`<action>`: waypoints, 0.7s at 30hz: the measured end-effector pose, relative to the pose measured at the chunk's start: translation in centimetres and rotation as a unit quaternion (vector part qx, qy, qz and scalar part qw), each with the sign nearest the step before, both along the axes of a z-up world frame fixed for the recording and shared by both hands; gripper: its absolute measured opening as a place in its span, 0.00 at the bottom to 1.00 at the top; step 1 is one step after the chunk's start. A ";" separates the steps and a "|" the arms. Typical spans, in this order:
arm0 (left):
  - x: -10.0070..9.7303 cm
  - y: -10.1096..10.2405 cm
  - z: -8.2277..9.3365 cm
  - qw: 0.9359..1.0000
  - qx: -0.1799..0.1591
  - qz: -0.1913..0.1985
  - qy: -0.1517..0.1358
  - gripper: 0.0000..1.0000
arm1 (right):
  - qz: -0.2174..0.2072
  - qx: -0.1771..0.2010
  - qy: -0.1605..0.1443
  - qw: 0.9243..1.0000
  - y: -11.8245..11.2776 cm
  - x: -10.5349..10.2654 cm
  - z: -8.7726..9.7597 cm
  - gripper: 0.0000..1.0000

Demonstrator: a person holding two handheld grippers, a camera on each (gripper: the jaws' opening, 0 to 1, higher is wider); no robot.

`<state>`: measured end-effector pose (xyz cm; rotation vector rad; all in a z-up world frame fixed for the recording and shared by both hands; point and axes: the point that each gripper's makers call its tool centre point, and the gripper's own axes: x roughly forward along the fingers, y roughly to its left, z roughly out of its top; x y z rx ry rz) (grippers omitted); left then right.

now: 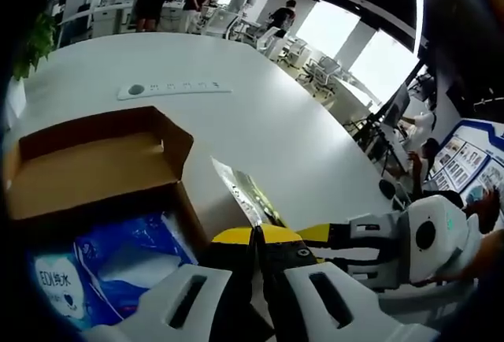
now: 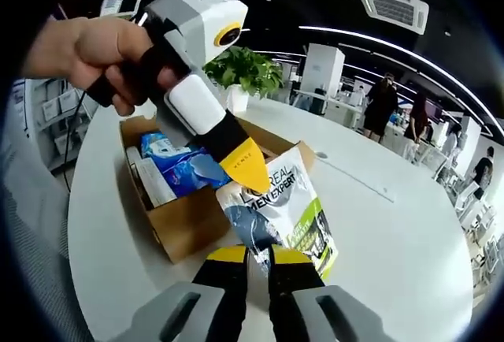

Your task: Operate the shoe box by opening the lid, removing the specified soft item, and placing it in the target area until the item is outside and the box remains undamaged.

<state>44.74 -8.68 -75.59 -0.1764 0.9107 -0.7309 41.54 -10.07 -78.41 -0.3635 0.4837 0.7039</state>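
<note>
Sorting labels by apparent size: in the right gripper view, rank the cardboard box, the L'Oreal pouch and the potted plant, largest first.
1. cardboard box
2. L'Oreal pouch, though it is nearer the camera, so this is unsure
3. potted plant, far back

In my left gripper view, the white table (image 1: 260, 113) lies open above the box (image 1: 94, 169), save a power strip (image 1: 175, 88) at upper left. In my right gripper view, bare table fills the lower right; a plant (image 2: 244, 70) stands behind the box.

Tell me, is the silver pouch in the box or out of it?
Out: both grippers pinch the pouch above the table, beside the open box.
</note>
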 end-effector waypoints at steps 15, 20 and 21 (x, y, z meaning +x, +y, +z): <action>0.6 0.3 0.0 0.998 0.026 -0.025 -0.042 0.02 | -0.006 0.024 0.006 1.000 0.0 0.2 0.1 0.00; 1.3 0.9 0.7 0.998 0.023 -0.010 -0.056 0.03 | -0.009 0.027 0.006 1.000 -0.2 0.4 0.1 0.00; 1.4 1.1 1.0 0.998 0.021 -0.007 -0.059 0.03 | -0.009 0.026 0.006 1.000 -0.3 0.4 0.1 0.00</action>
